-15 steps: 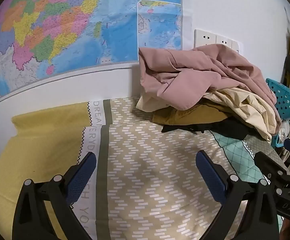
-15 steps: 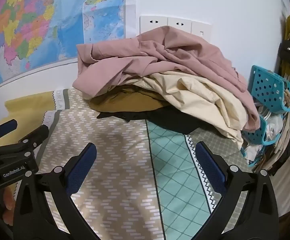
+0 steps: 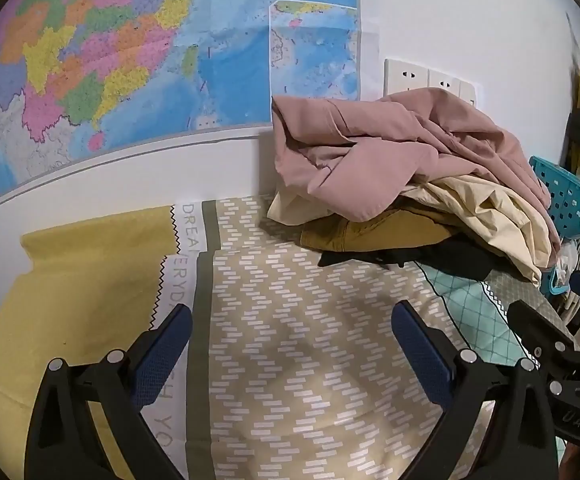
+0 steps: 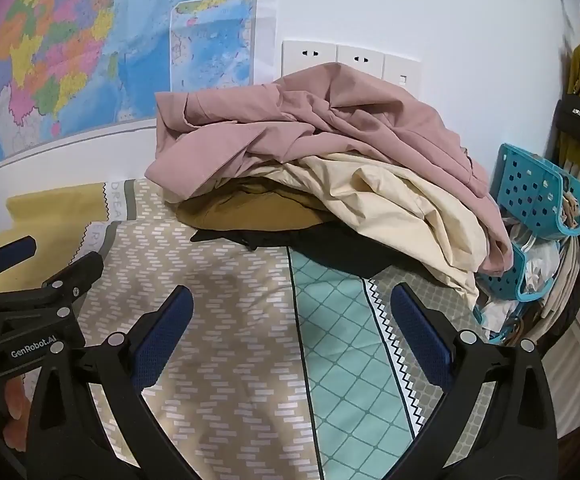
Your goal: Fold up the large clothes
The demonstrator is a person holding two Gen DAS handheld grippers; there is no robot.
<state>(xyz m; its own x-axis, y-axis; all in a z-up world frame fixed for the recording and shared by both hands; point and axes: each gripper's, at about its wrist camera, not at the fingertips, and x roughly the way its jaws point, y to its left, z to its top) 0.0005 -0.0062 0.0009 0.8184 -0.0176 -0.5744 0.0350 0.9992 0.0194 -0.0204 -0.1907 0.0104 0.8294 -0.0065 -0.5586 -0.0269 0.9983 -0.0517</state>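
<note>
Both jaws of the left hand-held gripper (image 3: 290, 344) stood spread wide over the patterned bedspread (image 3: 290, 320), nothing between them. From the left wrist, the heap of clothes sat at two o'clock against the wall, a pink garment (image 3: 389, 152) on top, cream fabric (image 3: 489, 216) beneath. A map (image 3: 130, 60) hung at eleven o'clock. From the right wrist, the right hand-held gripper (image 4: 291, 320) was likewise spread and empty, the pink garment (image 4: 309, 128) at twelve o'clock, a teal basket (image 4: 537, 192) at three o'clock, and the left hand-held gripper (image 4: 46, 256) at nine o'clock.
</note>
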